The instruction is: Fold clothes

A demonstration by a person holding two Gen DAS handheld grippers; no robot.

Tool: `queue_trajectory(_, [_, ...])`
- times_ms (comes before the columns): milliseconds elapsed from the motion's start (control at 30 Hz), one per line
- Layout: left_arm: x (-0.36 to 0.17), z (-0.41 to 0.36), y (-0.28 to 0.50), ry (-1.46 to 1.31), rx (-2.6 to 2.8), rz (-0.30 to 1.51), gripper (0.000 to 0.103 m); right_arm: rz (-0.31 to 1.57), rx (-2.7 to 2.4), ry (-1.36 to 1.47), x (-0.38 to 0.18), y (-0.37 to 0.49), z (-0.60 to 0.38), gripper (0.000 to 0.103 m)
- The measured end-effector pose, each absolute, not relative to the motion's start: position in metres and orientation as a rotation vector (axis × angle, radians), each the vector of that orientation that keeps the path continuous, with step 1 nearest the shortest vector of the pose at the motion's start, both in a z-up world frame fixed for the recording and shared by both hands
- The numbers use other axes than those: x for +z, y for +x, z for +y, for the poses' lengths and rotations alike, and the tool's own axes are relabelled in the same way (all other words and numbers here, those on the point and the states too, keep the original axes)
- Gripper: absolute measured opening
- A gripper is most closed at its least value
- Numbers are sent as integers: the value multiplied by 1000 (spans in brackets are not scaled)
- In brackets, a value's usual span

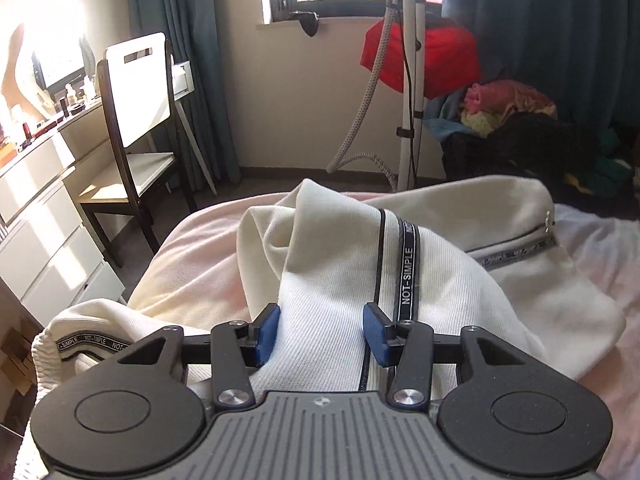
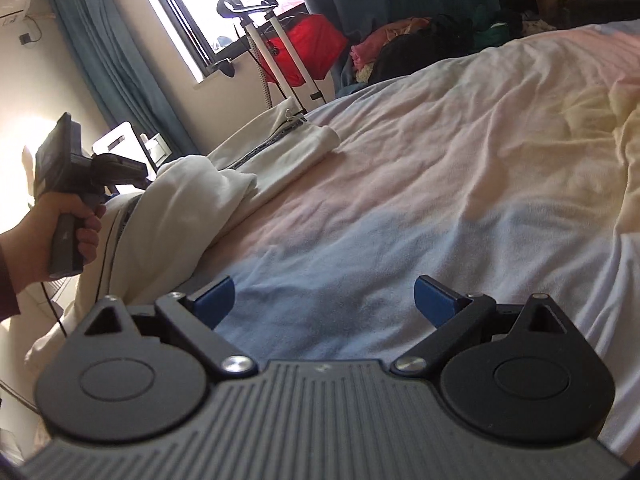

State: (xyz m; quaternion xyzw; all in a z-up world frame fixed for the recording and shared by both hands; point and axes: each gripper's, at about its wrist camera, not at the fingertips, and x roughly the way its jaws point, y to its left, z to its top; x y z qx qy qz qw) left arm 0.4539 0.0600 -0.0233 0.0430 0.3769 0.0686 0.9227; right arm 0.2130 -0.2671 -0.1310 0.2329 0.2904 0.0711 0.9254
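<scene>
A cream garment (image 1: 400, 256) with black "NOT-SIMPLE" tape stripes and a zip pocket lies crumpled on the bed (image 1: 200, 256). My left gripper (image 1: 322, 334) hovers just over its ribbed cloth, jaws apart, with nothing clamped between the blue pads (image 1: 267, 334). In the right wrist view the same garment (image 2: 208, 196) lies at the left of the bed sheet (image 2: 440, 160). My right gripper (image 2: 325, 300) is open and empty above bare sheet, to the right of the garment. The hand holding the left gripper (image 2: 68, 200) shows at the left edge.
A chair (image 1: 136, 120) and white drawers (image 1: 44, 216) stand left of the bed. A garment steamer pole (image 1: 412, 80), a red bag (image 1: 432, 56) and a pile of clothes (image 1: 512, 120) stand beyond the bed's far end. Another cream cloth (image 2: 616, 136) lies at the right.
</scene>
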Motion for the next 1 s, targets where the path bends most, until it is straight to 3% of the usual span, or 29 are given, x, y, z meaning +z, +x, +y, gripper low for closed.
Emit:
queue_trajectory(33, [-26,54,454,124,141,786,19,599,137,493,-132,213,-270,98])
queue_trajectory(100, [-22,46,441,147,133,763,7,601,121,514,-133,211,-274,98])
queue_trajectory(433, [16,4,265,262,-41,518,5,512,110,467,-105,171,-271,98])
queue_trajectory(667, [-42,-11,156,195,-117,595,5,483,144,428,-97,147,-265,98])
queue_trajectory(833, [-54,-15,136,134,-110,593,11,467,183,436,-97,136,-264,98])
queue_trajectory(867, [-50,-15,135,133,-111,580,16,464,190,445,-98,134,-265,98])
queue_trajectory(933, [-43,-16,132,128,-124,553,41,460,205,466,-99,132,-268,98])
queue_trajectory(1000, [-35,-17,129,121,-142,526,46,458,218,497,-100,132,-271,98])
